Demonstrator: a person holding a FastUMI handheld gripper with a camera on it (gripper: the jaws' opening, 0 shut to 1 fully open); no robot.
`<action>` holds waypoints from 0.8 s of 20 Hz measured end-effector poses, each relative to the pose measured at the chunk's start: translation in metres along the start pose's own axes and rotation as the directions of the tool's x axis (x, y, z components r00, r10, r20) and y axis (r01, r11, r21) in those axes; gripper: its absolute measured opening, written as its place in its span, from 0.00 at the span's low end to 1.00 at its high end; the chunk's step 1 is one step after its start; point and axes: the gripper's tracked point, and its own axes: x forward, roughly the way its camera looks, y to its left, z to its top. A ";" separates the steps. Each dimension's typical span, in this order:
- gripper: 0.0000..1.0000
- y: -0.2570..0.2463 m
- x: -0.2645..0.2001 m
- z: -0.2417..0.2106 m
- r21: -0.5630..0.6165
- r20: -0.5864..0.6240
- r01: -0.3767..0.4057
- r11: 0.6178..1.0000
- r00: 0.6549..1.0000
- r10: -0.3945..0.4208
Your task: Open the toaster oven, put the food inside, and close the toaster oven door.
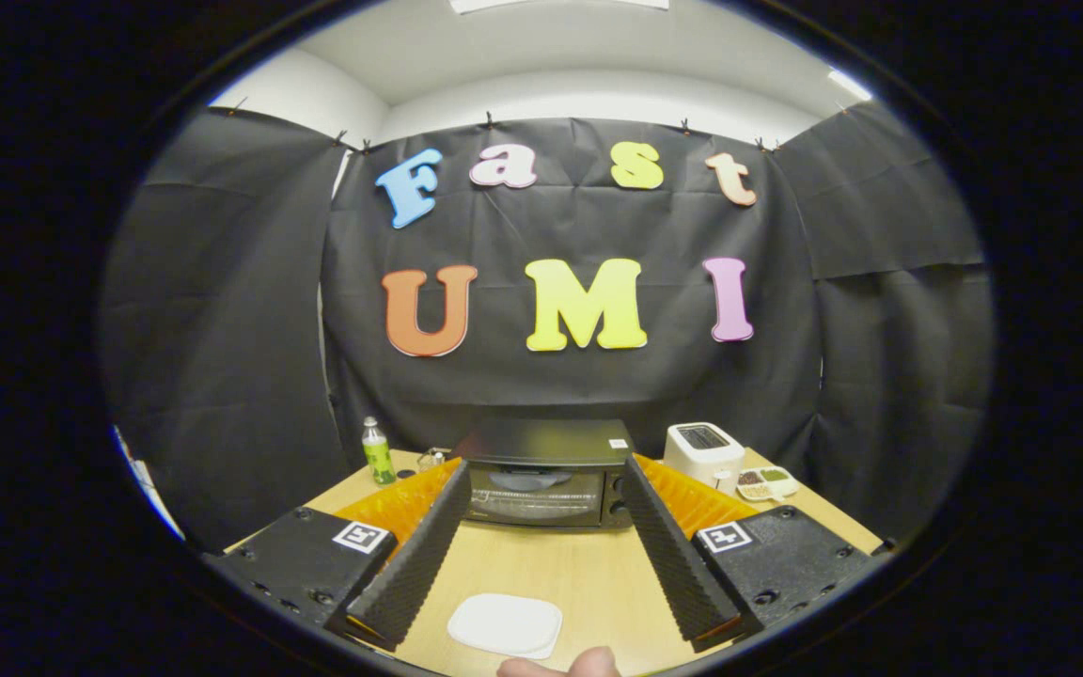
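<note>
On the wooden table (588, 564), your gripper (541, 489) sits level, fingers spread wide, empty. One closed toaster oven (541, 475) ahead; one white plate (506, 625) between the fingers.

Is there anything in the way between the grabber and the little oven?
Nothing visible. The gripper is open, and bare table runs from between its fingers up to the toaster oven, whose door is shut. The white plate lies low between the fingers, nearer than the oven. The bottle and toaster stand off to the sides.

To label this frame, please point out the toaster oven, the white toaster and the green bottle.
toaster oven (541, 495): gripper view, glass door.
white toaster (703, 454): gripper view, front side.
green bottle (377, 459): gripper view, label.
</note>
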 end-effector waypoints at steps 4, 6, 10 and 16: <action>1.00 0.010 -0.031 -0.017 -0.019 0.020 -0.001 1.000 1.000 0.002; 1.00 0.013 -0.044 -0.027 0.002 0.018 0.000 1.000 1.000 -0.001; 1.00 0.007 -0.063 -0.038 0.002 0.039 0.029 1.000 0.999 -0.029; 1.00 0.012 -0.070 -0.048 0.014 0.025 0.026 1.000 0.999 -0.027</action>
